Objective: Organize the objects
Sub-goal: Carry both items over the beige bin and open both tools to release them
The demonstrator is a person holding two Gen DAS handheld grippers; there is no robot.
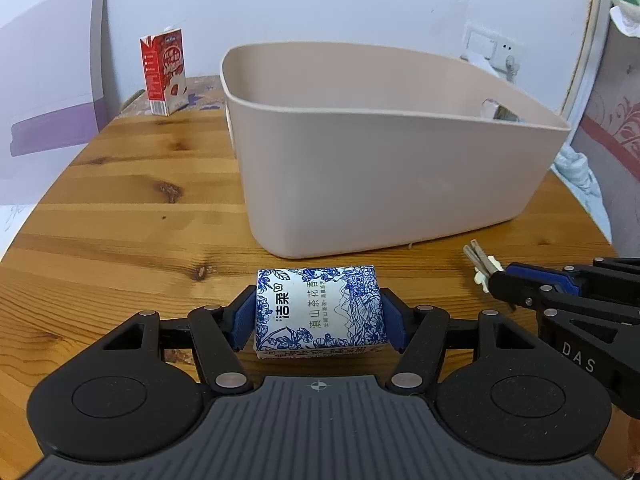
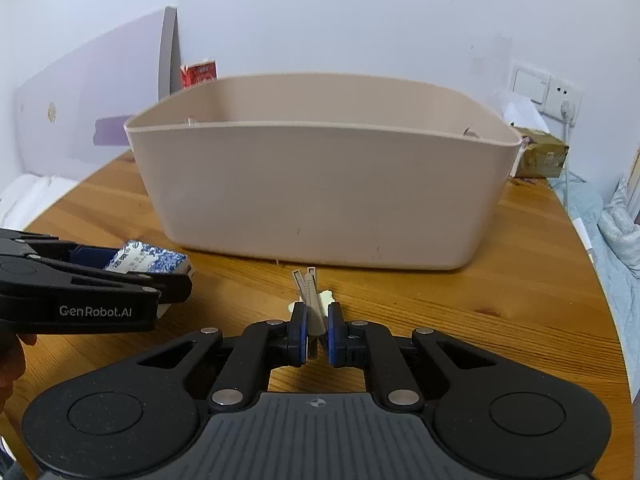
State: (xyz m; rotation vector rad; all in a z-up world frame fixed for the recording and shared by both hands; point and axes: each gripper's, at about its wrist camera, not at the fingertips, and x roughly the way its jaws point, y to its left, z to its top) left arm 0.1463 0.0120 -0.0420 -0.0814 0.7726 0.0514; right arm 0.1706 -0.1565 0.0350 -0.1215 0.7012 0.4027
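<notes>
My left gripper [image 1: 318, 312] is shut on a blue-and-white tissue pack [image 1: 320, 310], low over the wooden table [image 1: 132, 220], just in front of a beige plastic bin [image 1: 384, 176]. My right gripper [image 2: 316, 330] is shut on a small grey-and-cream hair clip [image 2: 310, 294], also just in front of the bin [image 2: 320, 196]. The right gripper and clip [image 1: 482, 266] show at the right of the left wrist view. The left gripper and tissue pack [image 2: 148, 260] show at the left of the right wrist view. The bin's inside is mostly hidden.
A red milk carton [image 1: 165, 72] stands at the table's far left corner, behind the bin. A brown cardboard box [image 2: 540, 154] sits at the far right by a wall socket [image 2: 546, 90]. Bedding [image 2: 612, 232] lies beyond the table's right edge. A lilac board [image 1: 52, 92] leans at the left.
</notes>
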